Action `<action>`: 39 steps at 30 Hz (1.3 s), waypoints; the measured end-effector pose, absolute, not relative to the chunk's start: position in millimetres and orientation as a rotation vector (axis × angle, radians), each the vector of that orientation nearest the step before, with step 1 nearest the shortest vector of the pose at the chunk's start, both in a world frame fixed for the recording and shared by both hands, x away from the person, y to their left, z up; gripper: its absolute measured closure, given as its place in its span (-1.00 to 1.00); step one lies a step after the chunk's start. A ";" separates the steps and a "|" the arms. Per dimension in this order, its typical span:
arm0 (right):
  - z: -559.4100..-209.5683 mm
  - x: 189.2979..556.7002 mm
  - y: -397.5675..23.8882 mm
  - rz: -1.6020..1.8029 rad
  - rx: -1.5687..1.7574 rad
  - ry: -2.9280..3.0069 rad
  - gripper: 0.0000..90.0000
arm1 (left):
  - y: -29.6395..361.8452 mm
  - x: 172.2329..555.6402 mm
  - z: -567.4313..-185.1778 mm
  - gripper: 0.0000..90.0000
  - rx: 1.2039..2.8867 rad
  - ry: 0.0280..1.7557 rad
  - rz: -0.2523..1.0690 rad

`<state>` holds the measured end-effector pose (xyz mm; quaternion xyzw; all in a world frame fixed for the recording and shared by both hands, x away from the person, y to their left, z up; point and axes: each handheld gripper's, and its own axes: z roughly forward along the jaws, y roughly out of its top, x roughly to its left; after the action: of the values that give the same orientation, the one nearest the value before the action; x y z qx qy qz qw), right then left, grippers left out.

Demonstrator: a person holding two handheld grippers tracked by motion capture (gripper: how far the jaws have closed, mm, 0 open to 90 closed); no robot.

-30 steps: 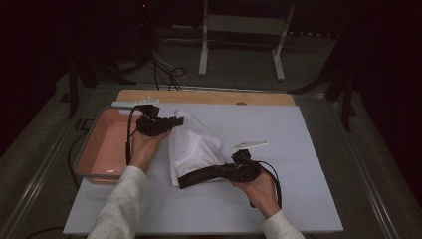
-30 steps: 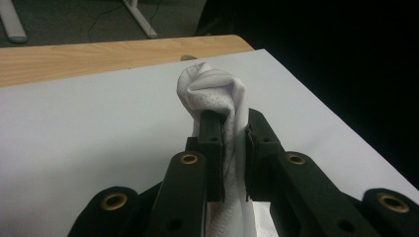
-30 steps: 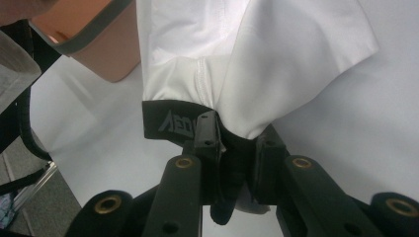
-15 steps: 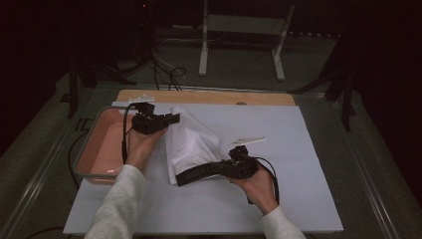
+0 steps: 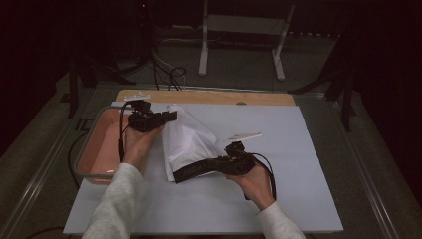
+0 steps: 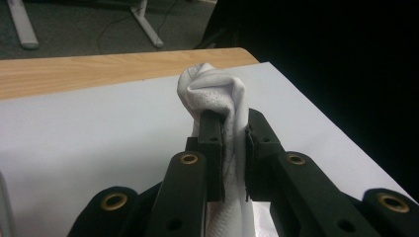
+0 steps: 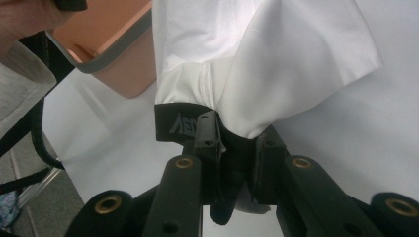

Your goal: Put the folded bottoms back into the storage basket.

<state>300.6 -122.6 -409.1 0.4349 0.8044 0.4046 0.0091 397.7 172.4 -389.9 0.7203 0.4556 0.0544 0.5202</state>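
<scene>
two grippers hold one white garment [image 5: 186, 142] on the white sheet [image 5: 298, 164], seen from above, beside the pink tray [image 5: 97, 149]. left gripper view: left gripper [image 6: 232, 133] is closed on bunched white cloth. right gripper view: right gripper [image 7: 237, 136] is clamped on the garment's black band [image 7: 175, 123].

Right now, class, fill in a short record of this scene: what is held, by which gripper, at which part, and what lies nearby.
item held: white garment with a black waistband
left gripper: shut on a bunched white end of the garment
right gripper: shut on the black waistband edge
surface: white sheet over a wooden table
nearby: pink bin at the table's left side, beside the left hand
</scene>
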 end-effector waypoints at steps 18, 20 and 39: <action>-400.4 311.2 -109.6 1.298 1.326 2.534 0.73 | 186.0 402.9 -382.1 0.81 1.706 1.114 0.142; -398.9 311.5 -107.8 1.298 1.318 2.538 0.73 | 186.2 403.0 -381.1 0.81 1.703 1.116 0.142; -389.7 318.9 -93.9 1.294 1.285 2.552 0.73 | 190.6 409.0 -376.5 0.81 1.713 1.115 0.146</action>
<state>318.9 -93.9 -389.7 0.4096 0.8136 0.4126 0.0025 409.0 190.6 -376.5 0.7143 0.4650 0.0609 0.5194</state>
